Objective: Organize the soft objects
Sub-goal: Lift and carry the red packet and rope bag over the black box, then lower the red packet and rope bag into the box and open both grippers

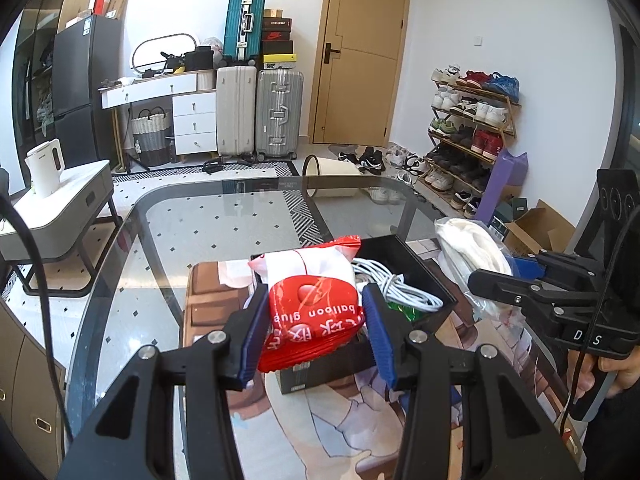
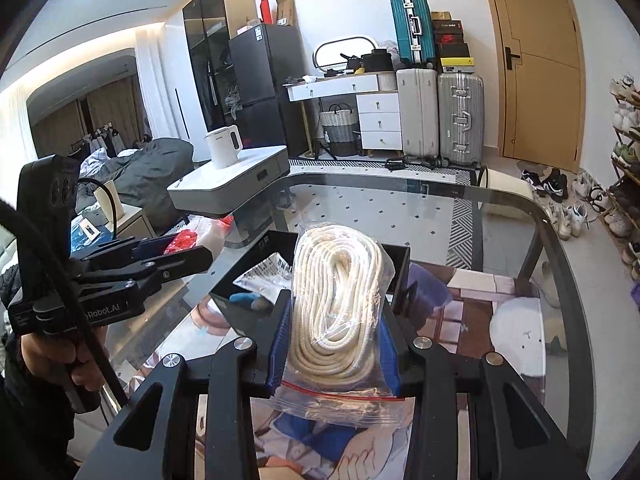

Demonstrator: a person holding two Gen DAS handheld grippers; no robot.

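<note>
My left gripper (image 1: 316,320) is shut on a red and white balloon-glue packet (image 1: 314,304) and holds it over the near edge of a black open box (image 1: 424,272). A coiled white cable (image 1: 392,284) and something green lie in that box. My right gripper (image 2: 334,336) is shut on a clear zip bag of coiled white rope (image 2: 336,304), held above the same black box (image 2: 256,252). The right gripper also shows in the left wrist view (image 1: 504,284), with the rope bag (image 1: 476,256) at the box's right. The left gripper shows in the right wrist view (image 2: 188,256).
The box stands on a printed mat (image 1: 320,420) on a glass table (image 1: 200,216). A white side table with a kettle (image 1: 44,168) stands to the left. Suitcases (image 1: 256,116), a door, a shoe rack (image 1: 472,128) and a tipped bin (image 1: 332,168) lie beyond.
</note>
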